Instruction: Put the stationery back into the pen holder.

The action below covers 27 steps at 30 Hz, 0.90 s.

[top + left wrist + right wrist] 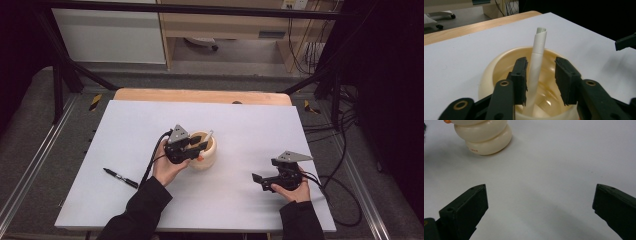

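Lift the left gripper (541, 80) straight up, so neither pad knocks the white pen (535, 70) over. The pen leans in the cream cup (204, 150) mid-desk, between the parted jaws, against the left pad. The right gripper (540, 210) rests nearby, jaws spread wide, empty.

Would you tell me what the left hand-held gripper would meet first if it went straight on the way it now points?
Probably the white pen-like stick standing between the left hand-held gripper's open jaws, then the inside of the cream ribbed holder; depth is uncertain.
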### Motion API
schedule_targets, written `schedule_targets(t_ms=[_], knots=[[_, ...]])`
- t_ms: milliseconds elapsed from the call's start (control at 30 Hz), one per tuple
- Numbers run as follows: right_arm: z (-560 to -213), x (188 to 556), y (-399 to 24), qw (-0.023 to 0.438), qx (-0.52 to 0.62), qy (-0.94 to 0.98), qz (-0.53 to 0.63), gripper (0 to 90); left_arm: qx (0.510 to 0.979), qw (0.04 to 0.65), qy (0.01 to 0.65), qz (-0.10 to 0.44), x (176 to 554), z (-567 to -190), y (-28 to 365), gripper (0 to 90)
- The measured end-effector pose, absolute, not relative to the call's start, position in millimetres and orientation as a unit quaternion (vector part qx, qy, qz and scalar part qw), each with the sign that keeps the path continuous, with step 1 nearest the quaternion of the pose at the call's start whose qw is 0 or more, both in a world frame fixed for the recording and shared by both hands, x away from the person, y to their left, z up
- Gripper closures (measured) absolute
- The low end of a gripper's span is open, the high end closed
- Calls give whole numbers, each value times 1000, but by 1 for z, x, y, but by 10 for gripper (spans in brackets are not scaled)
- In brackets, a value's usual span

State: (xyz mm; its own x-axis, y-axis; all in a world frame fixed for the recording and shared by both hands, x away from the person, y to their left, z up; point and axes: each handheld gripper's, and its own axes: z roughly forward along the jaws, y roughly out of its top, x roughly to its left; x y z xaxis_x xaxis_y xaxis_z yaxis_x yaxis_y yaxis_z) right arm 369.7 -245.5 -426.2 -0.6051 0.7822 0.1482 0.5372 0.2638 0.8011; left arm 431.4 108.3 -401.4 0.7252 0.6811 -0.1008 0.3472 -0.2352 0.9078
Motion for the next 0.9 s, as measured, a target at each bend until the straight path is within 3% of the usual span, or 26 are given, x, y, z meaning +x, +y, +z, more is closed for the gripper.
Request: schedule_targets(t_ms=[567, 900], knots=[[-427, 370, -245, 142, 421, 783, 434, 9, 796, 500, 305, 151, 416, -371, 141, 286], [-427, 370, -245, 141, 419, 786, 432, 9, 835, 445, 286, 149, 406, -379, 178, 177]])
